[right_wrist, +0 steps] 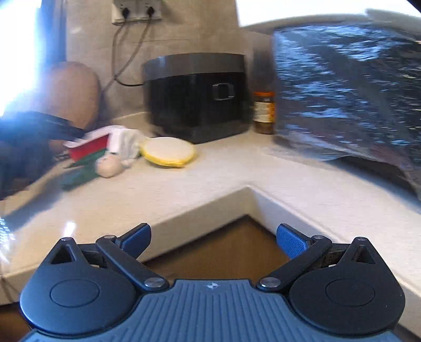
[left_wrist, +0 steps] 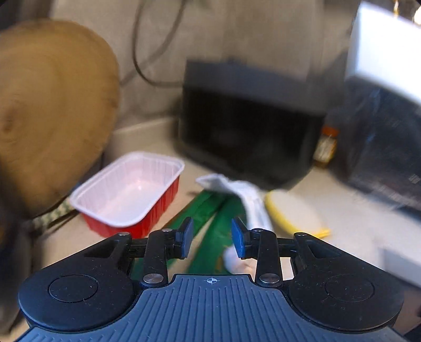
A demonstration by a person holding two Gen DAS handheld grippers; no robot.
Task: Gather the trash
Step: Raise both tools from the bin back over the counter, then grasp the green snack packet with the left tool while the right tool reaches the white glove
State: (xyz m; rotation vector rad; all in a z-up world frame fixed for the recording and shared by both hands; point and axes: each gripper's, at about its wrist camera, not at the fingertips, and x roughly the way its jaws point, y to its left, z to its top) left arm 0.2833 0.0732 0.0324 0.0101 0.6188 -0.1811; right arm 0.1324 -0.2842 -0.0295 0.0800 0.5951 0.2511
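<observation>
On the pale counter lies a pile of trash. A red tray with a white inside sits at the left, a green wrapper beside it, crumpled white paper over that, and a yellow-rimmed round lid to the right. My left gripper is open and empty, just above the green wrapper. My right gripper is wide open and empty, out over the counter's inner corner, far from the pile. From there I see the red tray, paper, lid and a black trash bag at the right.
A black rice cooker stands at the back, its cord running up to a wall socket. A brown jar with an orange cap stands beside it. A round wooden board leans at the left. Brown floor shows below the counter edge.
</observation>
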